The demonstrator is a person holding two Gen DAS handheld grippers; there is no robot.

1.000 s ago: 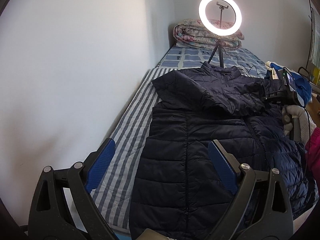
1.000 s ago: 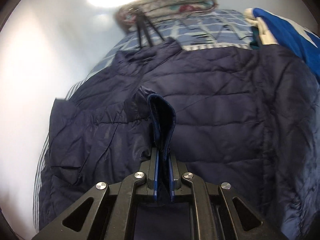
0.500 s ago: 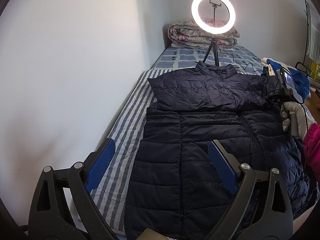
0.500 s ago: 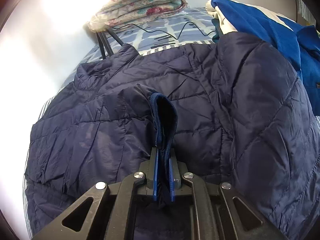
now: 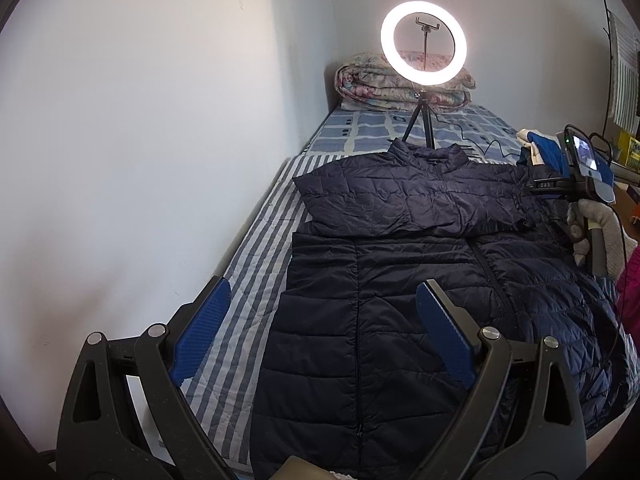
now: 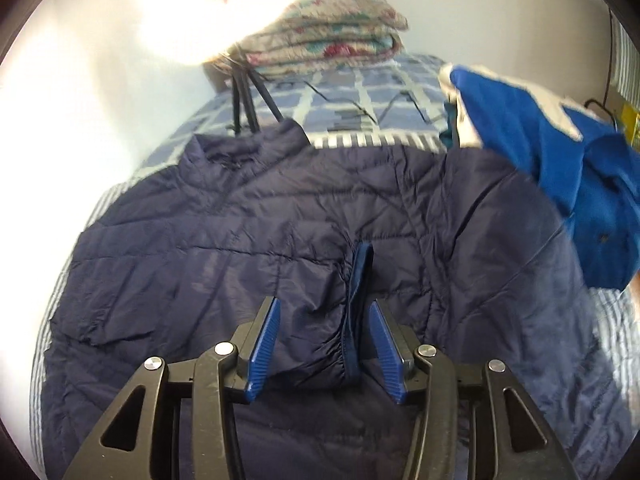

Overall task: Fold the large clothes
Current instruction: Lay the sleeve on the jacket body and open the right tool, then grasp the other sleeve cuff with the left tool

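Left wrist view took in the bed (image 5: 256, 240), its striped cover running along the white wall (image 5: 140, 140), with a checked sheet (image 5: 360, 132) further up. Spread across most of that bed lay the dark navy puffer jacket (image 5: 392, 320), front up, zip running down the middle, collar toward the far end. One sleeve (image 5: 404, 208) was folded flat across the chest, reaching from the wall side over to the opposite shoulder.

Beyond the collar stood a lit ring light (image 5: 423, 45) on a small tripod, and behind it a folded floral quilt (image 5: 400, 88) sat against the far wall. A blue garment (image 6: 560, 184) lay at the jacket's far right shoulder, overlapping it in the right wrist view.

The left gripper (image 5: 320, 332) hovered above the jacket's lower hem area with its blue pads spread wide, holding nothing and touching nothing; one pad sat over the striped cover, the other over the jacket body.

The right gripper (image 6: 324, 348) was seen from the left wrist view at the right edge of the bed, gripped by a white-gloved hand (image 5: 596, 232). In its own view the fingers (image 6: 262, 344) stood apart, released. The sleeve's elastic cuff (image 6: 354, 320) sat between them, close to the right-hand pad, resting loose on the jacket; whether the fabric touched that pad could not be told.
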